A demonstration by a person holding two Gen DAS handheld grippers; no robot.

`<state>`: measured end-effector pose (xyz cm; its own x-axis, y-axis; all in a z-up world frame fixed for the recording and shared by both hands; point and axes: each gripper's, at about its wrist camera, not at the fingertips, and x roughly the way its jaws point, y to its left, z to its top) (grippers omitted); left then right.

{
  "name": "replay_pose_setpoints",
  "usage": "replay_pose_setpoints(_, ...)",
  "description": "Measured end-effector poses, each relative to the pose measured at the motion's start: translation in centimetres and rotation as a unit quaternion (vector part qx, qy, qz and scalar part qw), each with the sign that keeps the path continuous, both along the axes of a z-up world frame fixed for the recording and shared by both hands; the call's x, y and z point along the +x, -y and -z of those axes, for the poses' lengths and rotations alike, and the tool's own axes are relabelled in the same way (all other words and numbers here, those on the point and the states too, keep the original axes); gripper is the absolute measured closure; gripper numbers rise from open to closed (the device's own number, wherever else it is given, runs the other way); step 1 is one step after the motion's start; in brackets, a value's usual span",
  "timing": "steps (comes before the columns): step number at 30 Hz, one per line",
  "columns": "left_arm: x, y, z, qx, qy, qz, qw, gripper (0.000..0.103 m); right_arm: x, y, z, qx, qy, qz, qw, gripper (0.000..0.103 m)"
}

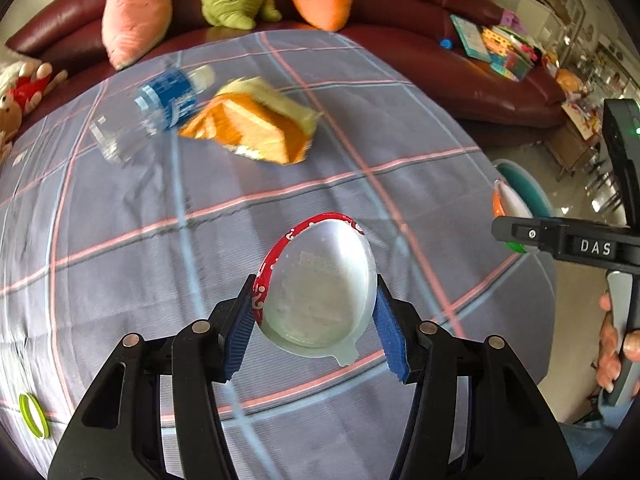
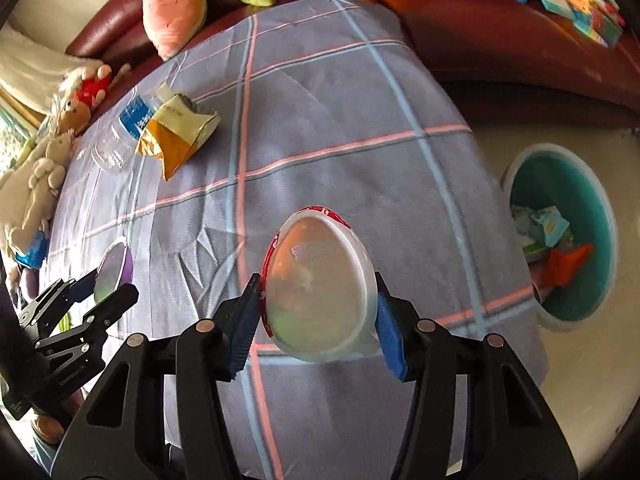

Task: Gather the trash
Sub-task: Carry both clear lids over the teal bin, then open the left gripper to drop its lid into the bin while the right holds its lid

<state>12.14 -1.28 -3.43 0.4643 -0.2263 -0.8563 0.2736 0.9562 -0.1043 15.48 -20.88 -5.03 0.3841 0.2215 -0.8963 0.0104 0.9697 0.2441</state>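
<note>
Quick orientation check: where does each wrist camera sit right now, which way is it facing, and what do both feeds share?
Left wrist: behind the left gripper, angled down at the checked tablecloth; it clamps a red cup; the right gripper's body and the person's fingers show at right.
Right wrist: behind the right gripper, angled down; it clamps a second red cup; teal bin at right, left gripper lower left.
Shared: tablecloth, plastic bottle, orange snack bag, sofa plush toys.

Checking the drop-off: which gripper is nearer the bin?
Right. The right gripper, shut on a cup, is beside the bin; the left gripper, holding another cup, sits farther across the table.
</note>
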Motion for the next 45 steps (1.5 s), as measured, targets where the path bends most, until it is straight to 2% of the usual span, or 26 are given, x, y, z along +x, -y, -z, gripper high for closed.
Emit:
replay_pose_setpoints(9,0.6,7.7,-1.3,0.022,0.01,0.061,0.9978,0.047,-1.8,7.1,-0.8,0.031,0.018,0.055,0.998,0.052)
replay_pose_setpoints(17,1.3,15.6,-2.5,0.028,0.023,0.121,0.992,0.047,-3.1,15.1,-1.8,0.027,0.034,0.117,0.992,0.052)
replay_pose_setpoints(25,2.8,23.0,-2.4,0.021,0.021,0.168,0.9853,0.047,-3.6,22.2,-1.7,0.03,0.032,0.177,0.983,0.052)
replay_pose_setpoints(35,6.0,30.5,-1.0,0.008,0.006,0.209,0.9778,0.047,-1.7,27.8,-1.7,0.016,0.007,0.215,0.976,0.052)
replay_pose_setpoints(45,9.2,34.2,1.2,-0.009,-0.019,0.223,0.9747,0.047,1.2,30.4,-0.4,0.003,-0.019,0.228,0.973,0.052)
